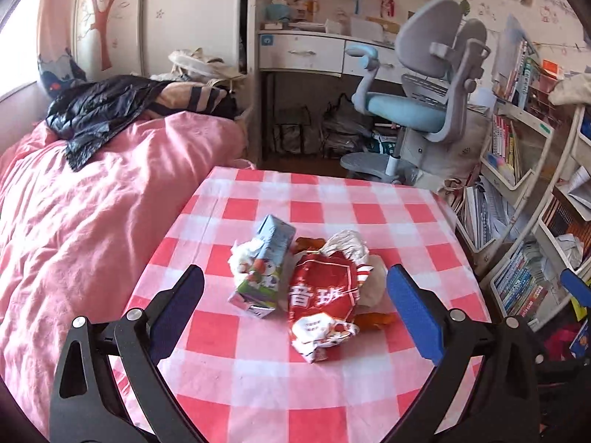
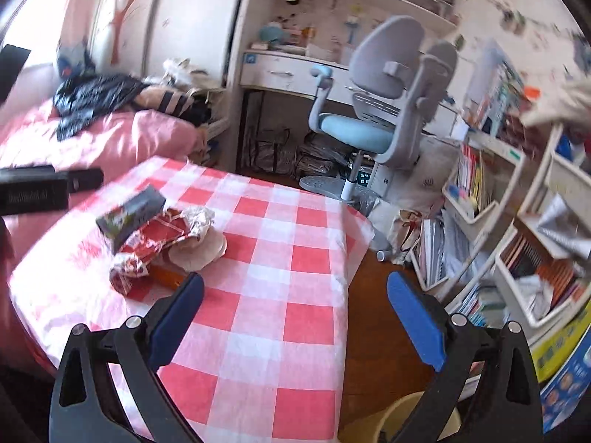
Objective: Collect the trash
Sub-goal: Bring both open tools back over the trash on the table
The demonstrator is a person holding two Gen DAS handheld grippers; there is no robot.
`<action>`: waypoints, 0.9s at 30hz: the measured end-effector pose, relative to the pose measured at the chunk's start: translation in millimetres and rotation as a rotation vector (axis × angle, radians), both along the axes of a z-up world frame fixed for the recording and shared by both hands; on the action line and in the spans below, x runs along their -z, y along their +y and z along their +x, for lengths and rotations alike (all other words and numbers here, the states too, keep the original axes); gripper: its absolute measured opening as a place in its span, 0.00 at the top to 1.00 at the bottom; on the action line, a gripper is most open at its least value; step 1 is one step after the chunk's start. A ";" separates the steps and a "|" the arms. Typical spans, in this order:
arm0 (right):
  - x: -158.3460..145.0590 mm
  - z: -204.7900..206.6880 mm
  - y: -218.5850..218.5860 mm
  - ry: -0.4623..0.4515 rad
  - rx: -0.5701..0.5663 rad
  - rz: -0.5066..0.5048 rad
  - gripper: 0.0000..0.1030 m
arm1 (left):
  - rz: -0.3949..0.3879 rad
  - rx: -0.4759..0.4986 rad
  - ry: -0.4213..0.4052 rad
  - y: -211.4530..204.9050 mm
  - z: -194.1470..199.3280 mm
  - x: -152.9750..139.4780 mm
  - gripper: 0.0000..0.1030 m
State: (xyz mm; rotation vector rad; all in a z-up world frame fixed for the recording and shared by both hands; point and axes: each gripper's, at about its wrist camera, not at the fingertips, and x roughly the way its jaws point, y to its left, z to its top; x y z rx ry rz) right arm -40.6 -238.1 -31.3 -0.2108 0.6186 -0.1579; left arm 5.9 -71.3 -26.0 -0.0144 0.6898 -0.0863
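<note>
A pile of trash lies on the red-and-white checked table: a blue drink carton, a crumpled red snack bag, white crumpled paper and orange scraps. My left gripper is open, its fingers on either side of the pile, just short of it. My right gripper is open and empty over the table's right edge, right of the pile. The pile shows there too: carton, red bag, white paper. The left gripper's black body shows at the far left.
A pink bed with a black jacket lies to the left. A grey-blue desk chair and white desk stand behind. Bookshelves crowd the right. A beige bin rim sits on the floor below my right gripper.
</note>
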 end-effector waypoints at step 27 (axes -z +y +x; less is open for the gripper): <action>12.6 11.0 -1.9 0.062 0.051 0.004 0.07 | 0.025 0.008 0.041 -0.9 11.2 13.1 0.07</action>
